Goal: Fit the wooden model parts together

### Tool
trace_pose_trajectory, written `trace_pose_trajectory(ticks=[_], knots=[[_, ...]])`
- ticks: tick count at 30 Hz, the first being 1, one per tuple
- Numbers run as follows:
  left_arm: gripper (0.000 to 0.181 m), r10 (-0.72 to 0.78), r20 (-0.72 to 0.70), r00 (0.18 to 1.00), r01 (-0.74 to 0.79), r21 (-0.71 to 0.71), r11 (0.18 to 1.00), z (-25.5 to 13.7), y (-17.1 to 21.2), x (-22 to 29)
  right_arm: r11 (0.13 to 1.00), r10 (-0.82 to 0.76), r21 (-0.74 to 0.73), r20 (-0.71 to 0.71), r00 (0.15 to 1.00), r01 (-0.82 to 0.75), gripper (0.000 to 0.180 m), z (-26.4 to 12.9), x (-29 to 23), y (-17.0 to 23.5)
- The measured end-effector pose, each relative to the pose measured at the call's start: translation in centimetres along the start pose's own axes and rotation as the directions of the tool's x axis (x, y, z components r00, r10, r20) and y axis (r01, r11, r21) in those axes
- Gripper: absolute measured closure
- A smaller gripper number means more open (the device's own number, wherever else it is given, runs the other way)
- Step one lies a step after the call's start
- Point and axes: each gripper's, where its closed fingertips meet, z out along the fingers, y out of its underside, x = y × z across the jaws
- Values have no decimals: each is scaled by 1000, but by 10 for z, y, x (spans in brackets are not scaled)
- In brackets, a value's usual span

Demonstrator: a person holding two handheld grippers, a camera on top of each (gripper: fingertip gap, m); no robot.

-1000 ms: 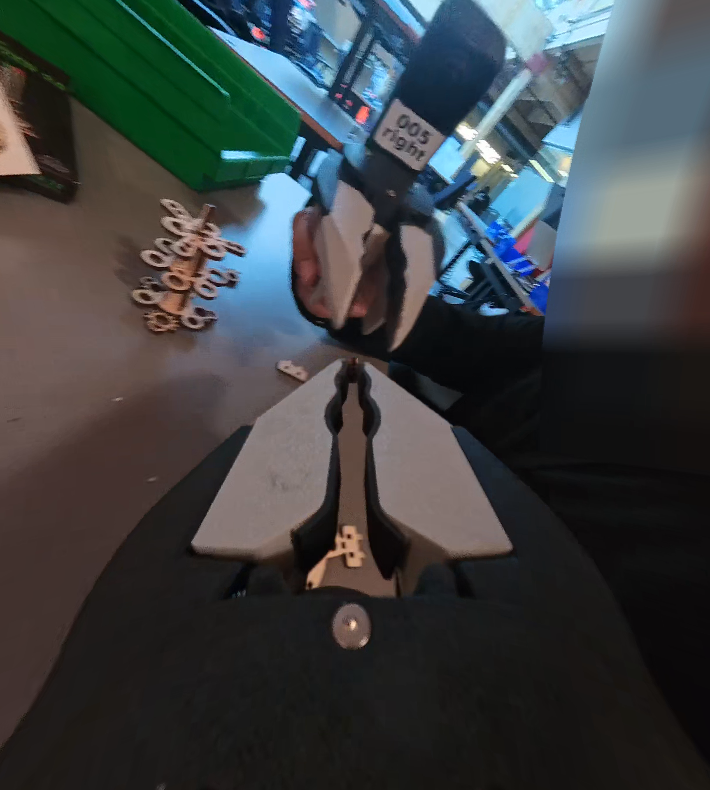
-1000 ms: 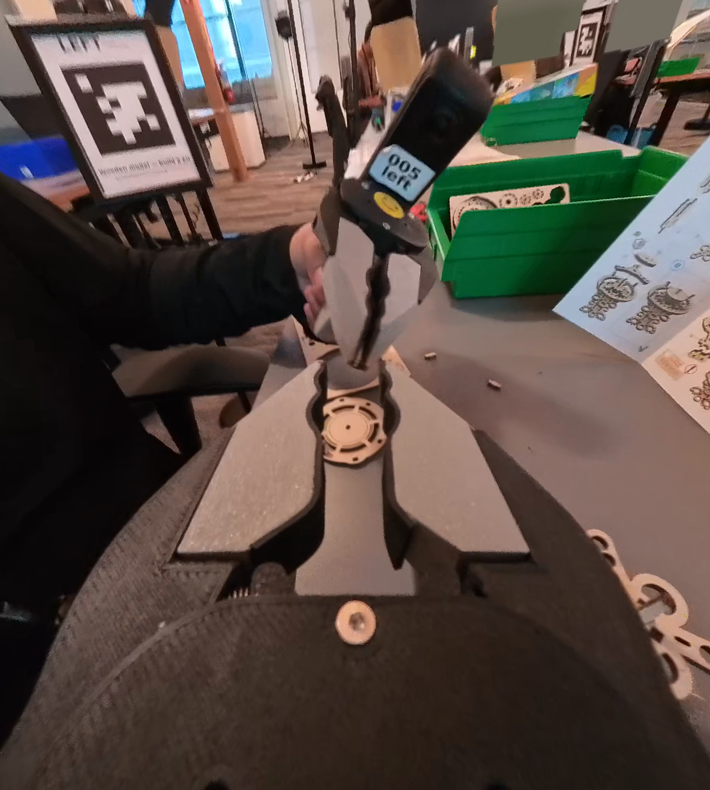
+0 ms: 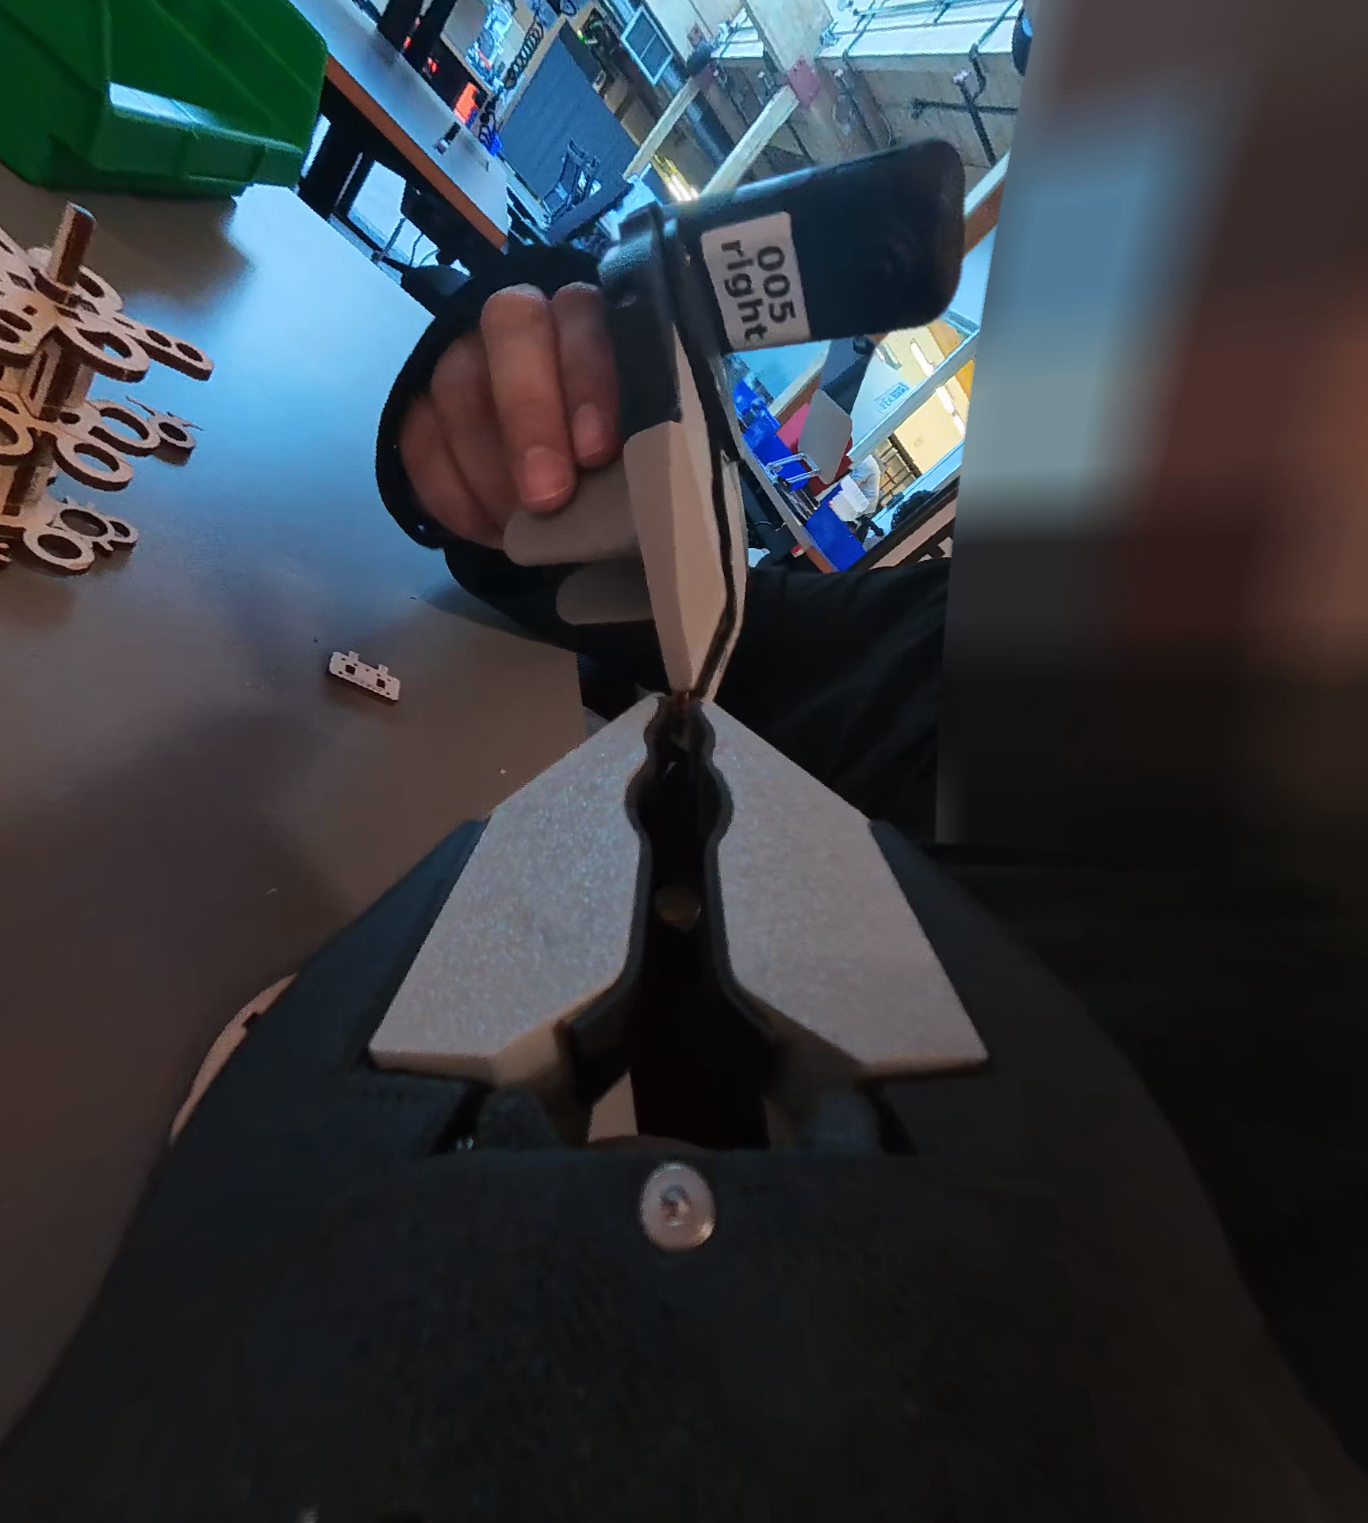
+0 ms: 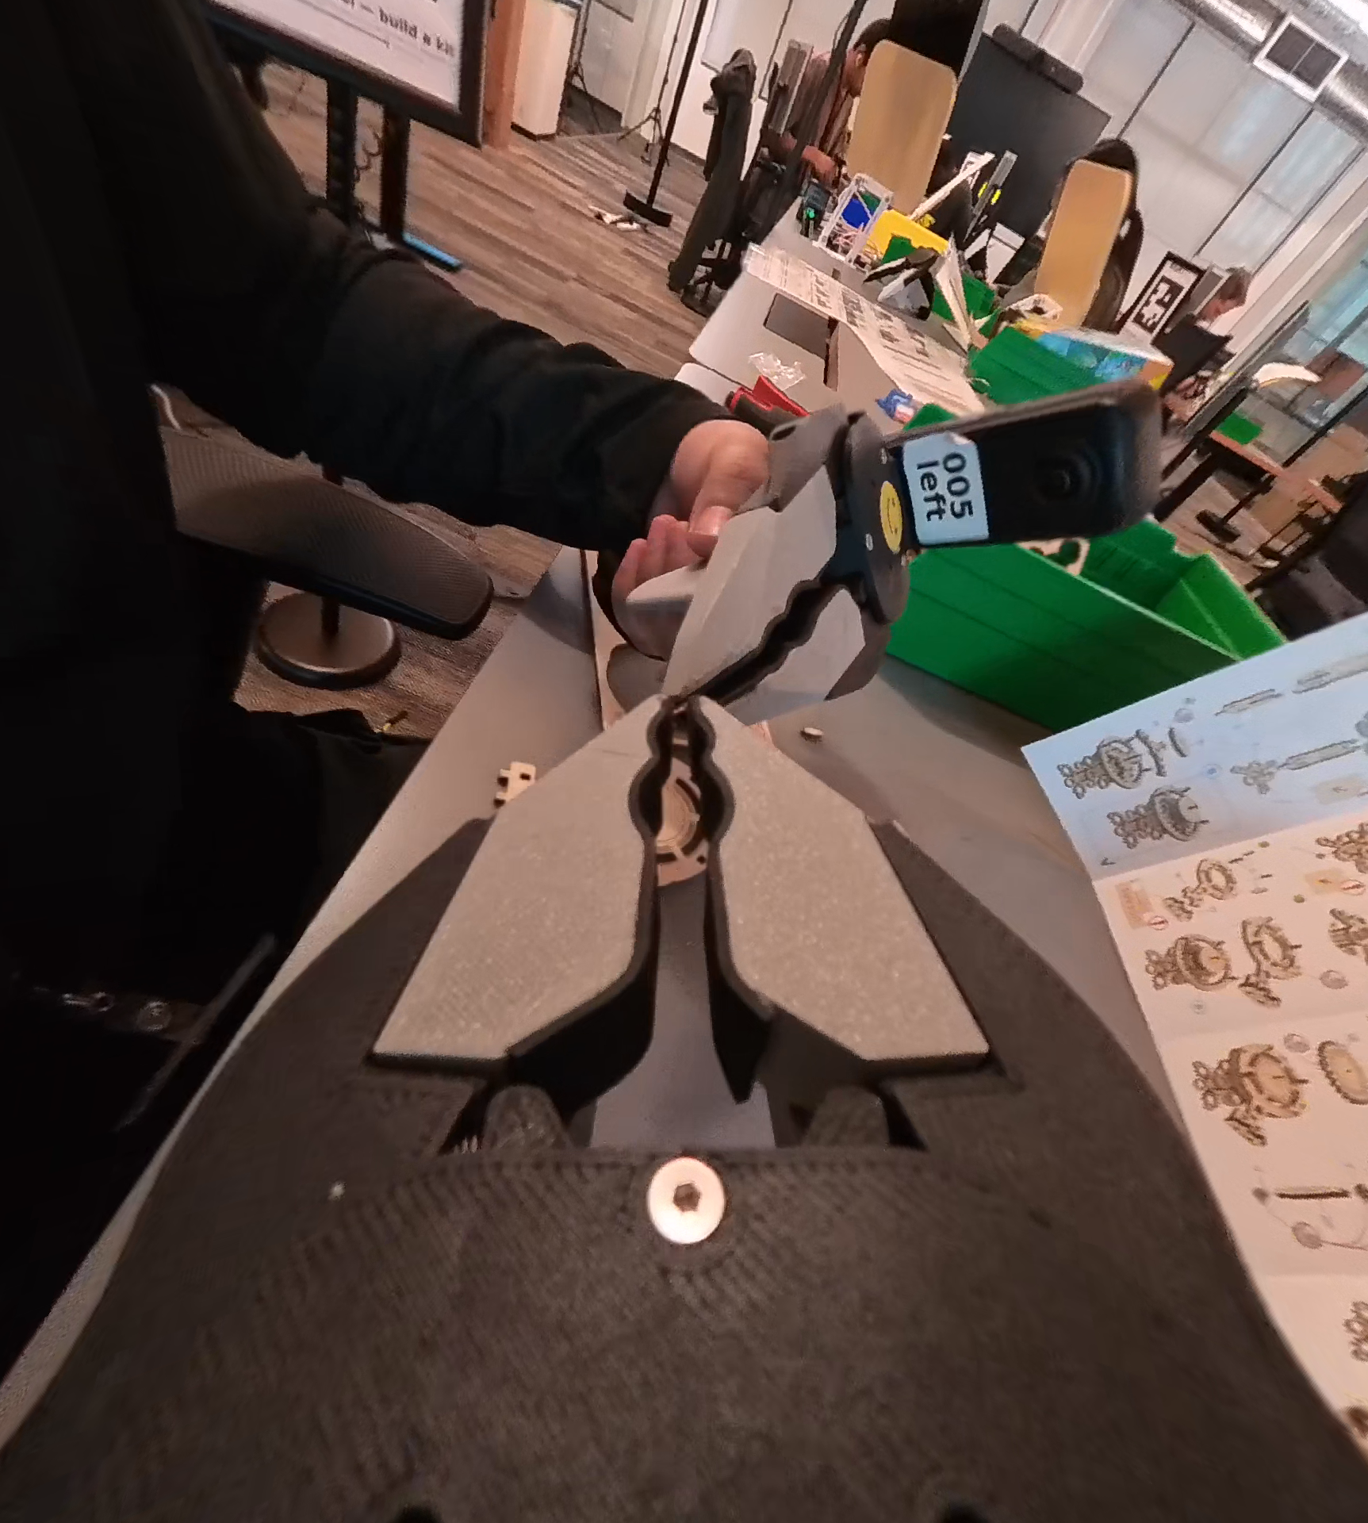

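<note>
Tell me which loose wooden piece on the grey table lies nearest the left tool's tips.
The small flat notched wooden strip, lying alone on the grey table just left of the left tool. The big stacked ring-shaped wooden assembly sits farther off, near the green bin.

Open-plan lab or workshop: long grey work surface, green plastic storage bins, printed fiducial-marker boards, seated workers, exposed ceiling ducts.

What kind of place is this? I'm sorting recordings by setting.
Probably a shared workshop or lab in an open-plan office: a grey work table with green parts bins, a model-kit instruction sheet, more cluttered benches and people working behind.
</note>
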Motion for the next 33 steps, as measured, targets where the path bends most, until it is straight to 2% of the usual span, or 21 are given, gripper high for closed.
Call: trace_pose_trajectory(ticks=[5, 10, 13, 16, 18, 20, 23, 25, 27, 33], knots=[[180, -18, -10, 1000, 19, 6, 1000, 3, 0, 1, 998, -53, -16, -16, 998, 53, 180, 1, -2, 1], [180, 9, 17, 1000, -9, 44, 999, 0, -6, -2, 999, -17, -31, -48, 999, 15, 180, -1, 6, 2], [176, 37, 106, 994, -46, 77, 996, -6, -13, -14, 994, 65, -86, -97, 993, -73, 180, -1, 19, 15], [168, 127, 231, 965, -151, 92, 984, -17, -20, -22, 964, 219, -128, -128, 967, -235, 180, -1, 31, 33], [166, 235, 406, 883, -261, 9, 965, -24, -18, -37, 937, 316, -119, -120, 941, -330, 180, -2, 35, 38], [164, 415, 561, 716, -383, -181, 906, -29, -9, -53, 917, 380, -91, -101, 919, -389, 180, -3, 37, 36], [163, 617, 603, 505, -483, -396, 781, -19, 1, -58, 914, 400, -45, -55, 915, -402, 180, -4, 34, 27], [163, 665, 628, 404, -501, -456, 735, -16, -3, -61, 918, 389, -58, -59, 919, -392, 180, -4, 34, 28], [166, 678, 623, 390, -532, -449, 718, -11, -7, -55, 923, 375, -67, -63, 925, -379, 180, -3, 33, 30], [170, 668, 609, 427, -538, -423, 729, -8, -7, -49, 929, 345, -114, -65, 936, -351, 180, 0, 29, 36]])
